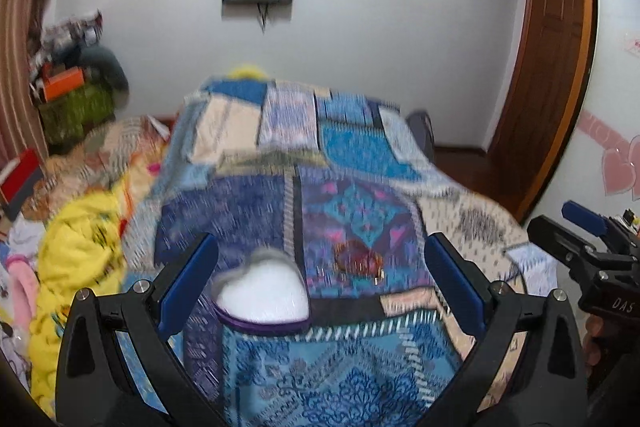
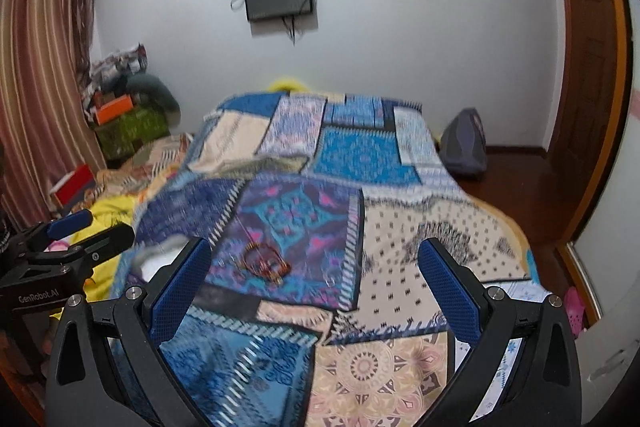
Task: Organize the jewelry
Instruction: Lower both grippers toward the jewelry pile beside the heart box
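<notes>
Left wrist view: left gripper spread wide, holding nothing. Heart-shaped jewelry box, white inside, lies on the patchwork quilt between the fingers, nearer the left one. Bangles just beyond, right of the box; blurred.

Right wrist view: right gripper wide, empty. Bangles ahead, nearer its left finger; box partly hidden behind that finger.

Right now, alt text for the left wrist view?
The open left claw hovers over a patchwork bedspread, with a heart-shaped jewelry box and a reddish bracelet lying between its fingers. The right claw shows at the right edge.
</notes>
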### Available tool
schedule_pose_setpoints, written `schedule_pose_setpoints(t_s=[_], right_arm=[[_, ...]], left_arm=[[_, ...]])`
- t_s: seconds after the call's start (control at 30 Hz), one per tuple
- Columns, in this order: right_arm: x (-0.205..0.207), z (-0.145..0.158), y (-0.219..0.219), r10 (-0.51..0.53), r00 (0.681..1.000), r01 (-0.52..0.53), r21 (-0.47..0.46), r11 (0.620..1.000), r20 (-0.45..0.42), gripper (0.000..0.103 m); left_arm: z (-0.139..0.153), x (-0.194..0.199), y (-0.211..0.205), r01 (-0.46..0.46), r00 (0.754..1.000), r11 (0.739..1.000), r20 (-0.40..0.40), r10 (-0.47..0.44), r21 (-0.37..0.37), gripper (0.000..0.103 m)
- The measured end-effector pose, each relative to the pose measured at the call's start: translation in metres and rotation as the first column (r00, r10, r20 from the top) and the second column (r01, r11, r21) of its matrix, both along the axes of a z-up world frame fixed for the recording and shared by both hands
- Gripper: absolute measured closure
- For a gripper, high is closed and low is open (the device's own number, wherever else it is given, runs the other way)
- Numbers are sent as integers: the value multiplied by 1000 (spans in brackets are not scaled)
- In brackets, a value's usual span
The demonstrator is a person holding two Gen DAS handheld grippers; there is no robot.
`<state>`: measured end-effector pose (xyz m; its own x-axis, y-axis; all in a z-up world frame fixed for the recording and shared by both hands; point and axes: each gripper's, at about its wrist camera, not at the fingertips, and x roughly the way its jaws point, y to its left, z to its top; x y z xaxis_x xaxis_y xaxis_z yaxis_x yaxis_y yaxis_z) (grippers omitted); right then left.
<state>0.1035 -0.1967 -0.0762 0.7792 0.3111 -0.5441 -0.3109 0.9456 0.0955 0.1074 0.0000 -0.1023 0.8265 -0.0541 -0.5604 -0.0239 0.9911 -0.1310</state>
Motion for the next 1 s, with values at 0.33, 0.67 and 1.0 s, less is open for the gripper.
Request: schedule_pose_setpoints(t_s=[0.33,0.67,1.0], right_arm=[[35,-40,-12,44,987,-46,-10,999,-155,19],[70,-73,-17,130,953,-119,56,991,-274,53],[91,-104,-4,195,908,-178,81,981,-372,68]], left_arm=[[-63,34,-20,98,975,992,-192,-111,-76,11],[-98,69,-31,135,934,974,-303,-187,-183,62],[-112,87,-23,30,947,997,-319,-50,-66,70]])
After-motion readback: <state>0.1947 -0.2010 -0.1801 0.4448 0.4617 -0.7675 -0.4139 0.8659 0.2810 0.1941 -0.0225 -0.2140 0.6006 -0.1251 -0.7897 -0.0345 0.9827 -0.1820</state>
